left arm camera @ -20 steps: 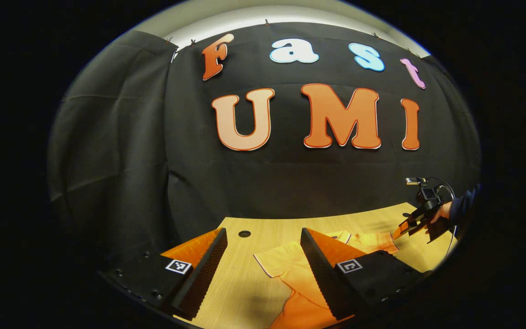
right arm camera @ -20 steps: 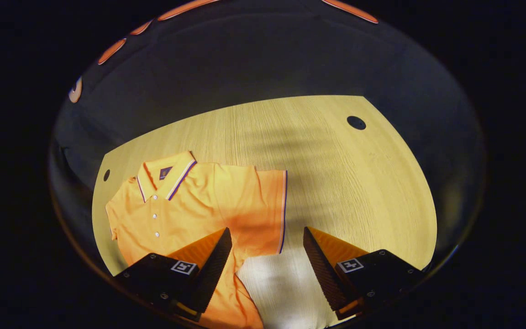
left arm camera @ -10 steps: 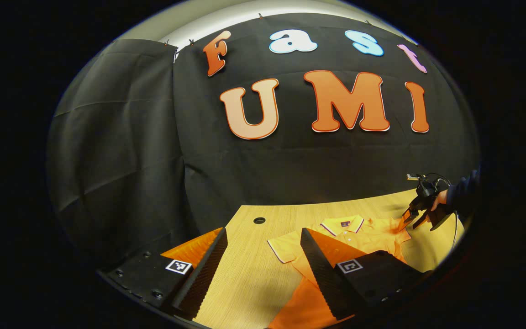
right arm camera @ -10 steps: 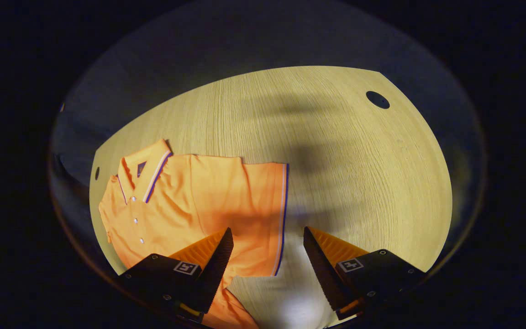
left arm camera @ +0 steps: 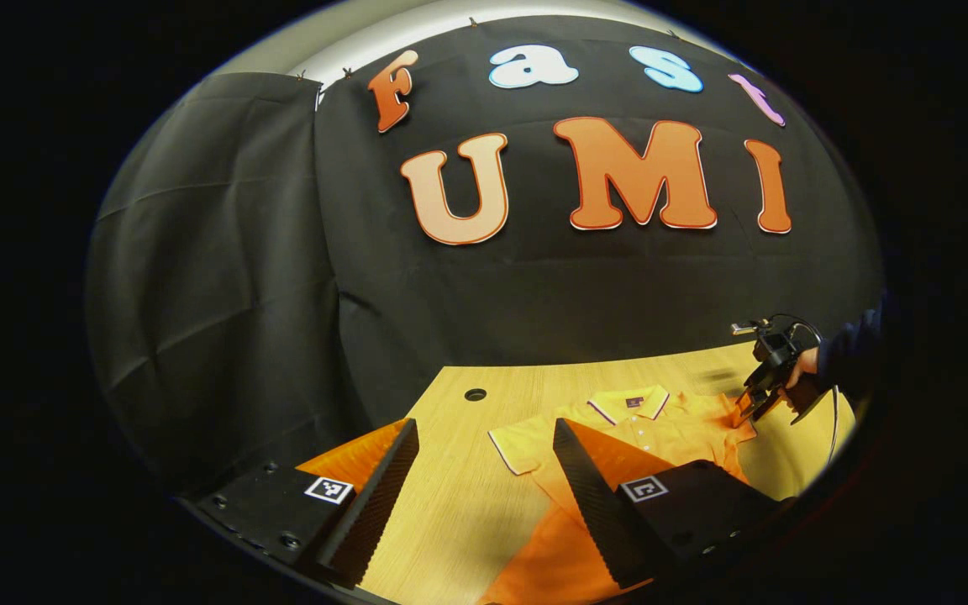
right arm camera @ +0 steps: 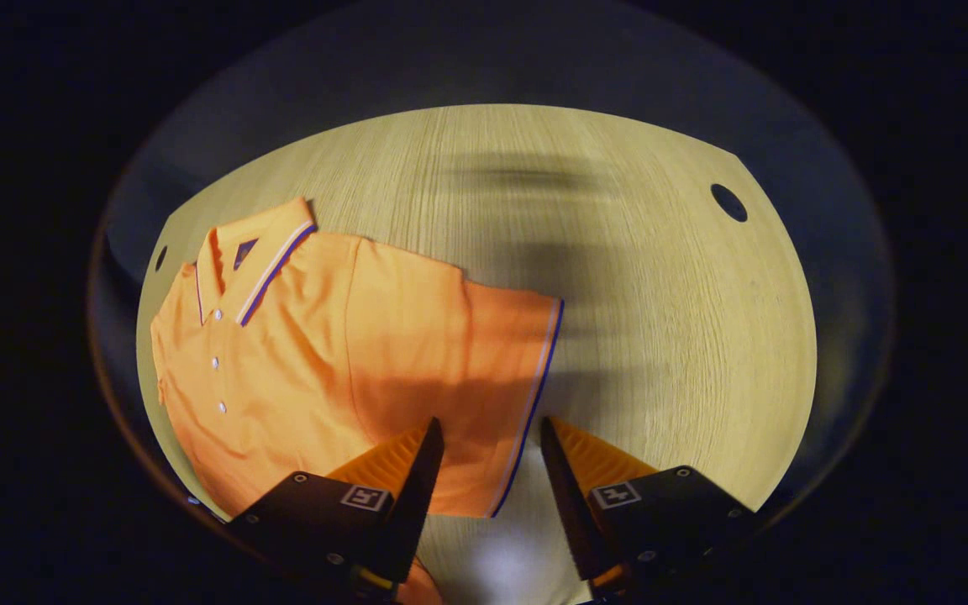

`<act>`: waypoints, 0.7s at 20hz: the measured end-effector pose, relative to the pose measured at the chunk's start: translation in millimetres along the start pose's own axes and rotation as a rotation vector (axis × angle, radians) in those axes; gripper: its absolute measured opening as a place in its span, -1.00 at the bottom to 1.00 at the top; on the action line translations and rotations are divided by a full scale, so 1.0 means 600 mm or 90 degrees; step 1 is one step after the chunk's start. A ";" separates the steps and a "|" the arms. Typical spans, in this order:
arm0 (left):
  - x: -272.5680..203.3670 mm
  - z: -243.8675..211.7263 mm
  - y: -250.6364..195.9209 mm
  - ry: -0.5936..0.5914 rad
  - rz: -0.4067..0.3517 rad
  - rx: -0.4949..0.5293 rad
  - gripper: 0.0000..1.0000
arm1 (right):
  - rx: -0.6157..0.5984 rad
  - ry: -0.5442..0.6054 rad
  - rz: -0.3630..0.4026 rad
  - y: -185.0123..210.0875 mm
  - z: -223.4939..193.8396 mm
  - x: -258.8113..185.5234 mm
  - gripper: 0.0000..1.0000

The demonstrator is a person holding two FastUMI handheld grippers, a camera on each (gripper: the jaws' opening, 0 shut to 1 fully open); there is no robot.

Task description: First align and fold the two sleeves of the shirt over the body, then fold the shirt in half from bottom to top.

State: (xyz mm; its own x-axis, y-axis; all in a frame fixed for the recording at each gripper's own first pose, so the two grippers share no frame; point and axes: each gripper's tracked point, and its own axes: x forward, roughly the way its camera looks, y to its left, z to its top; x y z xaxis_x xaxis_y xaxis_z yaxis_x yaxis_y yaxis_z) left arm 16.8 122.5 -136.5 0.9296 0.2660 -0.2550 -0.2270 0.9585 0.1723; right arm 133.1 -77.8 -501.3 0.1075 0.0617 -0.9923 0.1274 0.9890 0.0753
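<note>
Left gripper view: left claw [left arm camera: 484,445] jaws apart, nothing between them, above the counter [left arm camera: 450,512]. Shirt [left arm camera: 660,424] lies flat on the counter beyond the claw's right finger, collar toward the wall. Right claw [left arm camera: 751,405] sits at the shirt's far sleeve, held by a hand [left arm camera: 803,370].

Right gripper view: right claw [right arm camera: 488,458] jaws apart, empty, straddling the striped sleeve [right arm camera: 501,378] hem. Shirt [right arm camera: 307,353] spreads left of the claw; bare counter [right arm camera: 660,336] to the right.
</note>
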 end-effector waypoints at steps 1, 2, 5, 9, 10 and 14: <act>0.000 0.003 -0.005 -0.002 -0.005 0.002 0.99 | 0.016 -0.003 -0.006 -0.010 0.004 -0.004 0.31; -0.001 0.004 -0.011 -0.004 -0.009 0.002 0.98 | 0.057 -0.003 -0.012 -0.015 0.007 -0.007 0.15; -0.003 -0.003 -0.015 0.003 -0.016 0.006 0.99 | 0.154 -0.008 0.011 -0.025 0.010 -0.007 -0.50; -0.008 -0.010 -0.007 0.010 -0.011 0.004 0.98 | 0.187 -0.035 0.045 -0.019 0.015 -0.006 -0.90; -0.008 -0.011 -0.006 0.013 -0.009 0.006 0.98 | 0.190 -0.048 0.051 -0.016 0.020 -0.012 -0.89; -0.008 -0.014 -0.005 0.016 -0.011 -0.002 0.98 | 0.136 -0.109 0.061 -0.003 0.058 -0.066 -0.90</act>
State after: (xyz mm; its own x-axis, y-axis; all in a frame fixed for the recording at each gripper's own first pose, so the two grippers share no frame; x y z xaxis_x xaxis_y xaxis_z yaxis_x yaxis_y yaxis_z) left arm 10.5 119.2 -143.9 0.9258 0.2515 -0.2820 -0.2115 0.9634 0.1649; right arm 163.0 -86.5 -458.7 0.2919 0.1117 -0.9499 0.3118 0.9278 0.2049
